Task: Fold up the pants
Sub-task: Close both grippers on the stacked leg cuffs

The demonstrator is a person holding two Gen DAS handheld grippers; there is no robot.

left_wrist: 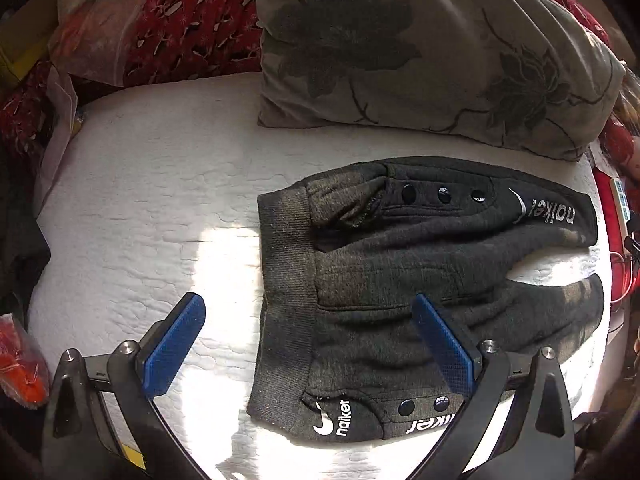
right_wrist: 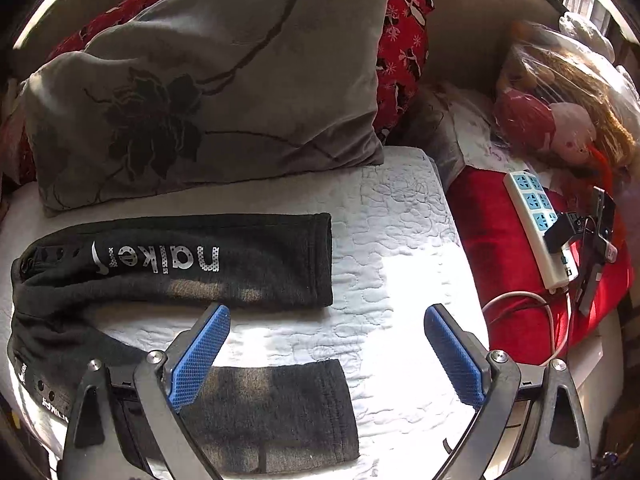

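Dark grey pants (left_wrist: 400,272) with white "naiker" lettering lie flat on a white quilted bed, waistband to the left in the left wrist view, legs spread apart to the right. My left gripper (left_wrist: 308,320) is open and empty, hovering over the waistband (left_wrist: 286,300). In the right wrist view the two legs (right_wrist: 224,264) point right with a gap between them. My right gripper (right_wrist: 326,328) is open and empty above the near leg's cuff (right_wrist: 304,408).
A grey flowered pillow (right_wrist: 208,92) lies just behind the pants. A white power strip (right_wrist: 536,224) with cables rests on a red cushion (right_wrist: 508,264) at the right. Plastic bags (left_wrist: 92,36) and red bedding sit at the far left.
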